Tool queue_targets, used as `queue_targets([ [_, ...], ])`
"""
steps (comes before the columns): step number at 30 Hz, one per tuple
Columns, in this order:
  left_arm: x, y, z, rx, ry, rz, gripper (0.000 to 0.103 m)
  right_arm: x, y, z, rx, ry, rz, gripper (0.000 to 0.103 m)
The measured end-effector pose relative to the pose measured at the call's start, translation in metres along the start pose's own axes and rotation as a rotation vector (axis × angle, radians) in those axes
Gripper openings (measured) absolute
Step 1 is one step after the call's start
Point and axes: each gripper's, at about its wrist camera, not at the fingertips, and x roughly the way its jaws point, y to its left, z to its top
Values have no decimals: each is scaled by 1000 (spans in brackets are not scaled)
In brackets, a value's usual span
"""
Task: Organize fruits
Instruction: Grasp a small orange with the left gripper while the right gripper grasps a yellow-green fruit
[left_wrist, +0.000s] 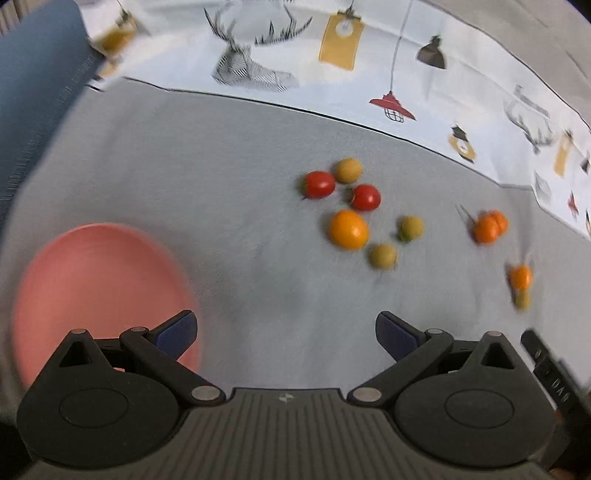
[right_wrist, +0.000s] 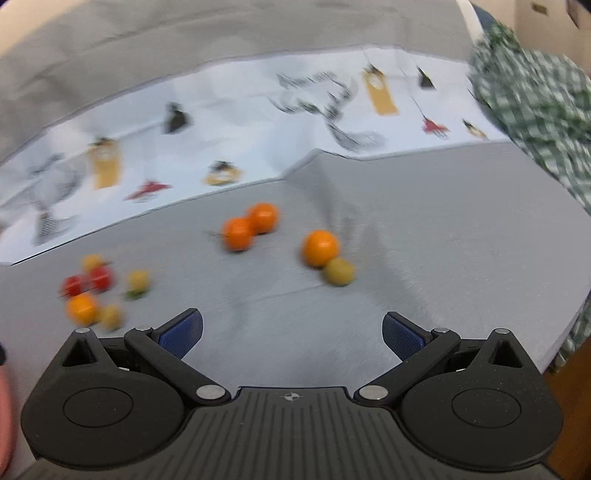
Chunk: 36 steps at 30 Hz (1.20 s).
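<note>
1. Fruit is loose on the grey cloth (left_wrist: 184, 184): two red tomatoes (left_wrist: 320, 184), a big orange (left_wrist: 348, 229) and three yellow-green fruits (left_wrist: 383, 256) clustered mid-scene; more oranges (right_wrist: 250, 228) lie further right.
2. Pink plate (left_wrist: 92, 288) is near-left, bare, well apart from the cluster.
3. Left gripper (left_wrist: 286, 334): jaws wide, holding nothing. Cluster lies ahead and slightly right of it; plate just beside its left finger.
4. Right gripper (right_wrist: 291, 332): also wide and unloaded. An orange touching a yellow-green fruit (right_wrist: 339, 271) sits ahead of it, so it's the nearer tool for those.
5. Both views blurred; fine contact unclear.
</note>
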Motion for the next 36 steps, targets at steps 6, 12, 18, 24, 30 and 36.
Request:
queue_targets([
  [6, 73, -23, 46, -22, 66, 61, 103, 90, -21, 22, 8, 118, -45, 102],
  [12, 121, -41, 64, 2, 101, 105, 103, 124, -16, 20, -56, 79, -68, 102],
  [18, 125, -52, 65, 56, 42, 130, 103, 129, -13, 21, -54, 55, -69, 102],
  [24, 124, -50, 65, 51, 44, 128, 103, 127, -13, 20, -50, 52, -74, 102],
  [30, 121, -51, 68, 64, 72, 113, 101, 125, -12, 18, -54, 44, -74, 102],
  [36, 102, -32, 72, 6, 35, 30, 39, 109, -10, 18, -46, 30, -52, 43],
])
